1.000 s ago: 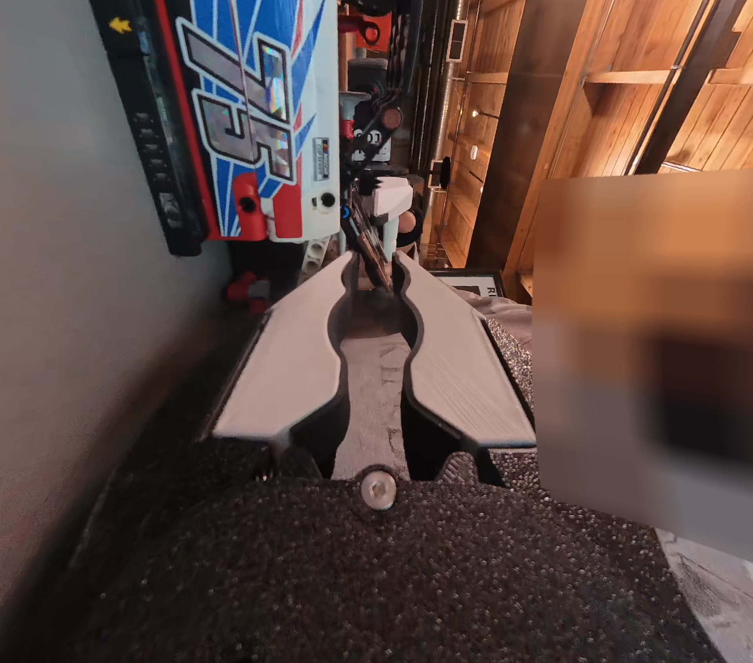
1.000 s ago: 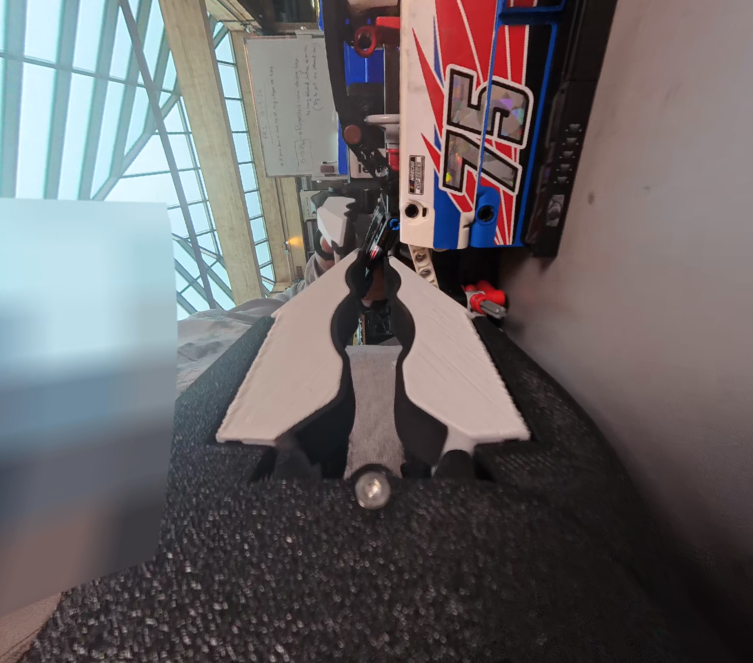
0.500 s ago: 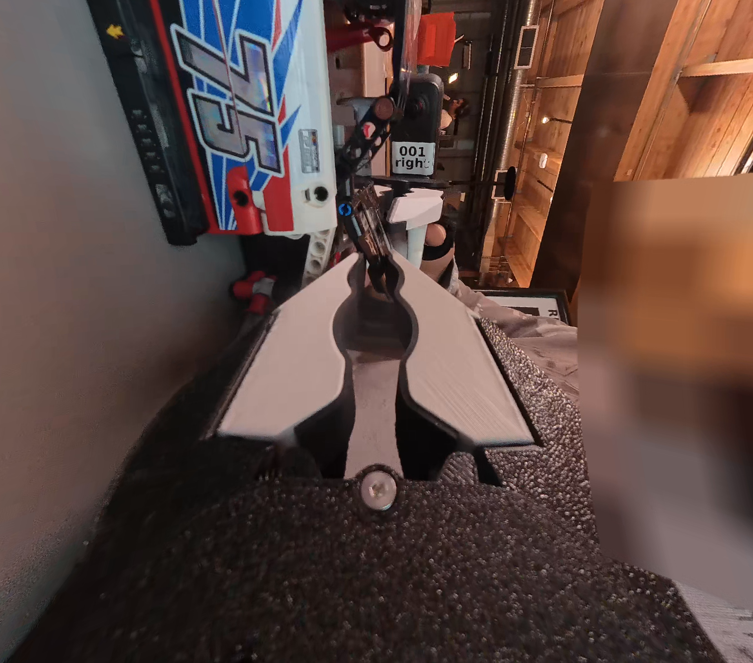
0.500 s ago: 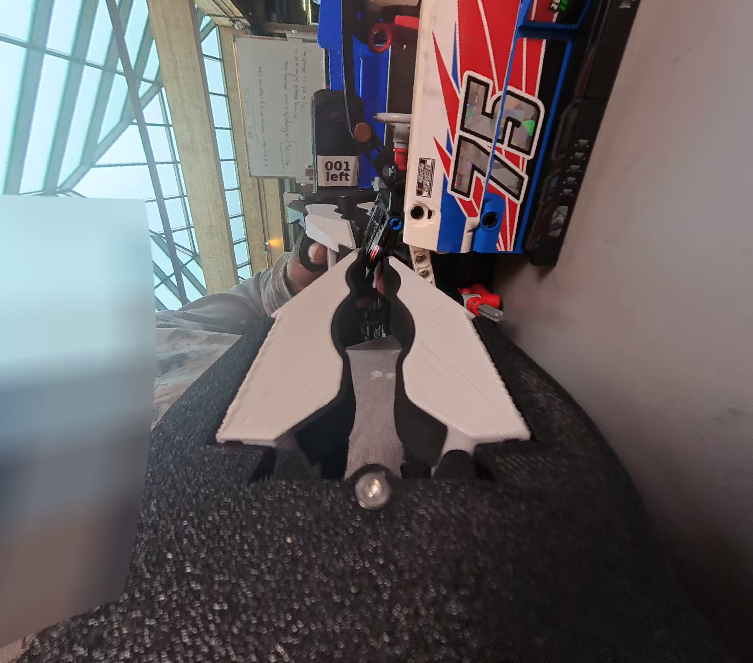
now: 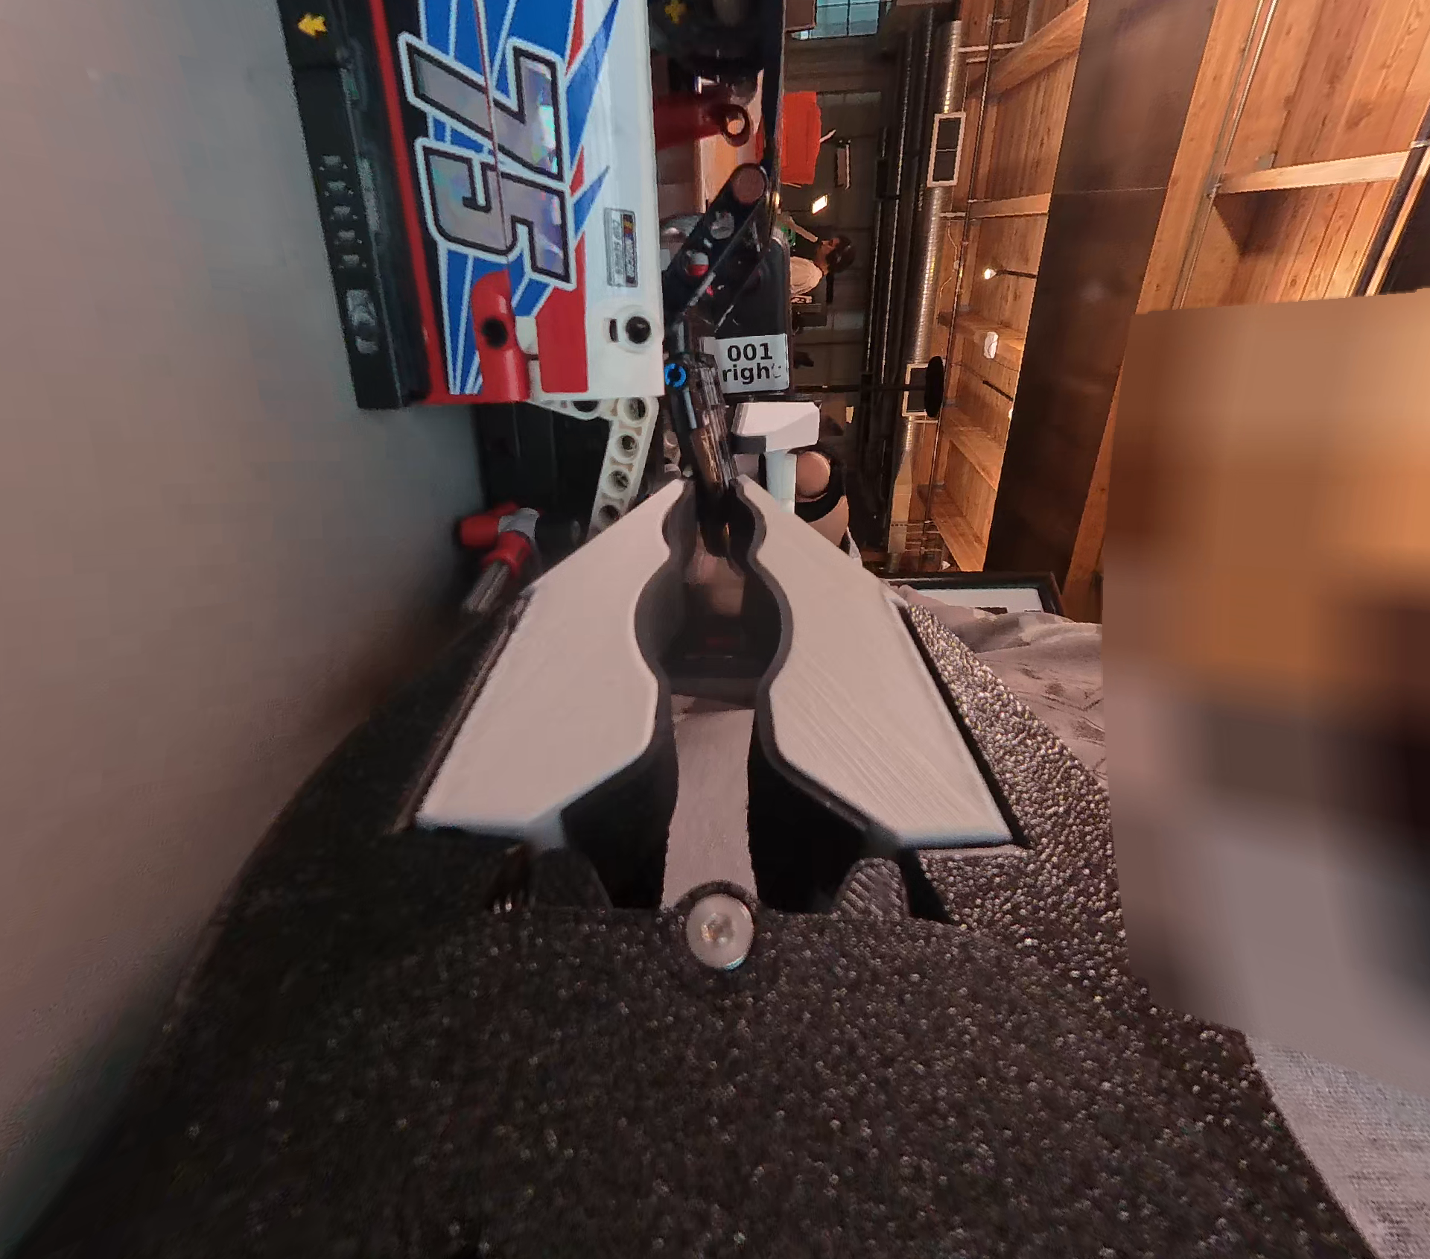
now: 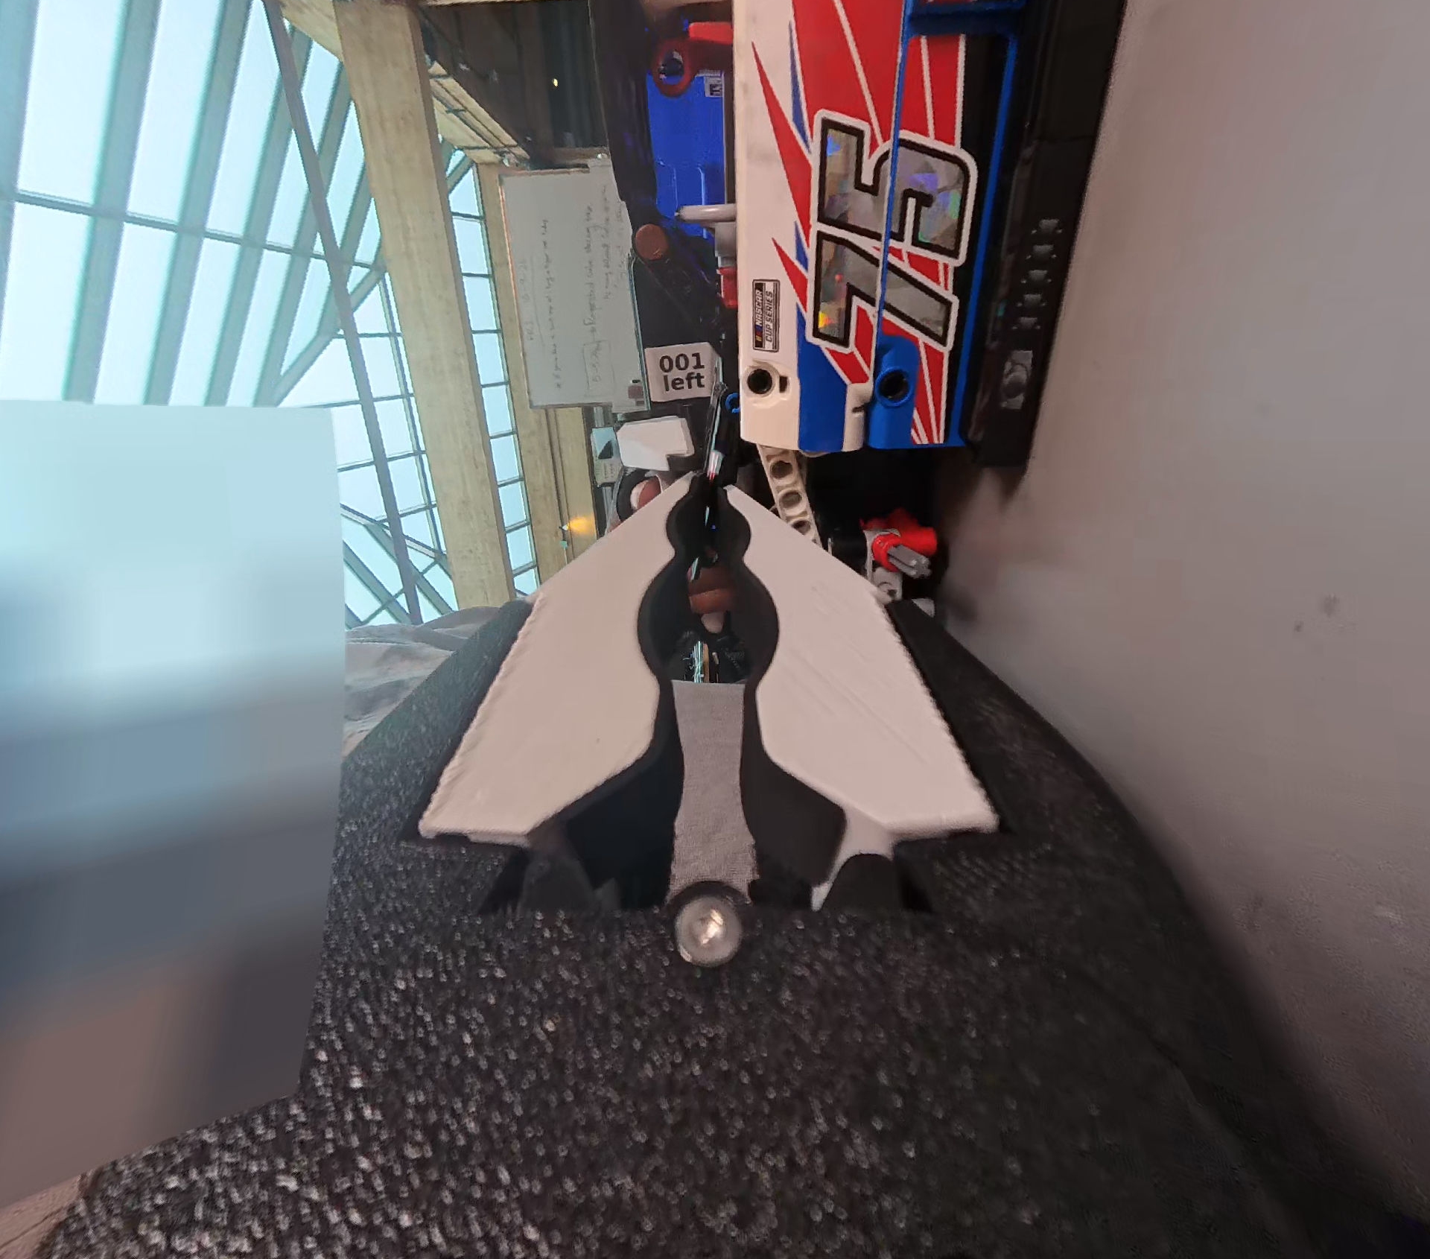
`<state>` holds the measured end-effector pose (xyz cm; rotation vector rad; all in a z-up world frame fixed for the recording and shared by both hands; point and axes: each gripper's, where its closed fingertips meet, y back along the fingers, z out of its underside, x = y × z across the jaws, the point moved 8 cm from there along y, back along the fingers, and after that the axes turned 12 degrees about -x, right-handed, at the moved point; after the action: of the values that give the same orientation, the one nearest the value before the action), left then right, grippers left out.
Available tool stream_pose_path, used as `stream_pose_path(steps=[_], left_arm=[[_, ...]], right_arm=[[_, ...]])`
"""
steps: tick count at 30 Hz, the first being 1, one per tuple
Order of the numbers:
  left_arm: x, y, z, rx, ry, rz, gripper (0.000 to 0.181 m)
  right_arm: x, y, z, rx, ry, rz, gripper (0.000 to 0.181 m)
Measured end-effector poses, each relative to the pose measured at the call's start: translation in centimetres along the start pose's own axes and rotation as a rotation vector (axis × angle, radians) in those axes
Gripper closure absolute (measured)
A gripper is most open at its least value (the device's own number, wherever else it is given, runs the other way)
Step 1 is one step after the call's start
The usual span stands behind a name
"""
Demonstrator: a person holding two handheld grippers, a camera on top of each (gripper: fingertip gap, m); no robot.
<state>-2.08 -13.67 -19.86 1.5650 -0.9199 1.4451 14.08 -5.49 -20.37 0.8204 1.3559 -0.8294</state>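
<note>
A toy brick race car [image 5: 526, 138] with white, blue and red side panels lies on the grey table [image 5: 155, 370]; both views are rolled sideways. My left gripper [image 5: 716, 494] is shut on a thin black beam [image 5: 696, 432] that sticks out of the car's frame. My right gripper [image 6: 708, 486] is shut on the same black beam [image 6: 716, 440] from the opposite side of the car [image 6: 851, 216]. Each gripper shows in the other's view just beyond the beam: the right one [image 5: 774, 428] in the left wrist view, the left one [image 6: 650, 444] in the right wrist view.
A red connector with a grey axle [image 5: 495, 533] sticks out under the car near the table, also in the right wrist view [image 6: 898, 541]. Wooden walls [image 5: 1161, 216] stand behind. A whiteboard [image 6: 573, 285], timber beams and big windows [image 6: 155, 138] lie beyond the car. Both grippers' tips are close together, under 4 cm apart.
Both views have shifted against the car, and each gripper has come into the other's view behind the beam. Both grippers stay shut on the black beam.
</note>
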Motion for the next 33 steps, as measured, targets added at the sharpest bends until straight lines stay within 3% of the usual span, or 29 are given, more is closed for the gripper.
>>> stream_pose_path(steps=[14, 25, 33], left_arm=[[-0.2, 0.0, 0.2, -0.007, -0.012, 0.006, 0.175], [-0.1, 0.6, 0.1, -0.010, -0.080, -0.028, 0.176], [-0.1, 0.9, 0.1, 0.004, -0.114, -0.033, 0.174]], right_arm=[[0.0, -0.2, 1.2, 0.018, 0.026, 0.017, 0.180], [-0.4, -0.5, 0.5, 0.048, 0.039, 0.034, 0.168], [-0.4, -1.0, 0.4, 0.118, -0.019, 0.042, 0.171]])
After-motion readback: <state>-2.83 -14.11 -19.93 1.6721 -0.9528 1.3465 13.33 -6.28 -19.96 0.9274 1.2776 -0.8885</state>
